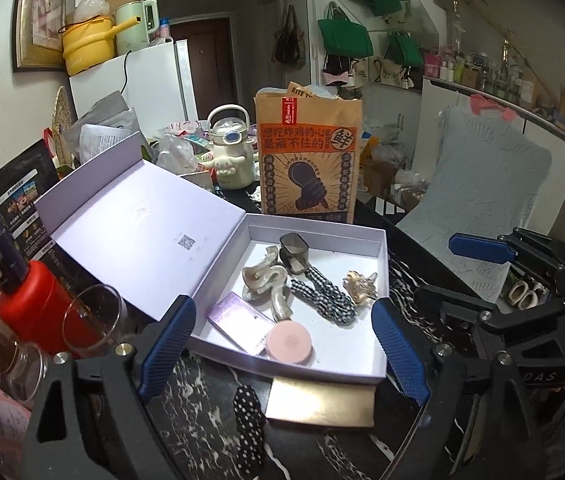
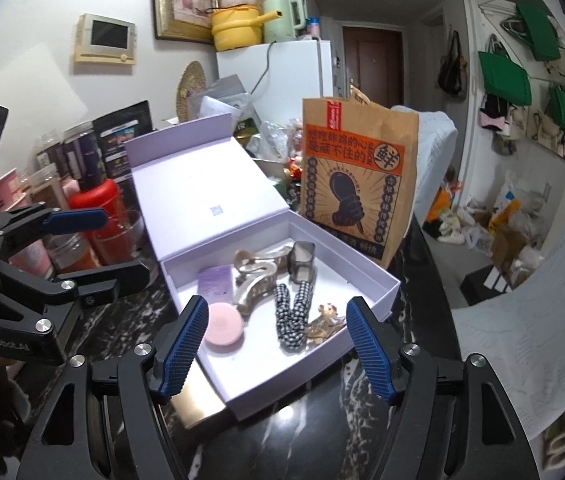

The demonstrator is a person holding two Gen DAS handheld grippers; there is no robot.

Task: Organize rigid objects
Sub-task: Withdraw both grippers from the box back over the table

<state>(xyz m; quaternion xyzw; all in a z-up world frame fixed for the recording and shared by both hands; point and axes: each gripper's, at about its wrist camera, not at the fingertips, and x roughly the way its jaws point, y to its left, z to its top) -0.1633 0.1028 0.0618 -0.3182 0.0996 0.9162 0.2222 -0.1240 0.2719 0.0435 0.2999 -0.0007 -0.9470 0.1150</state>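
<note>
Left wrist view: both grippers' jaws apart and empty; the polka-dot hair tie (image 1: 248, 416) at six o'clock of the lavender box (image 1: 382, 248) risks being overlooked.

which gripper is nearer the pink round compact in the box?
Left, narrowly. The pink round compact lies just ahead between the open left gripper pads. The right gripper, also open, has it just beyond its left pad, off-centre. Neither touches it.

"BITE" is printed on the paper bag's (image 1: 309, 152) top flap; "鲜" is circled at its 2 o'clock corner.
</note>
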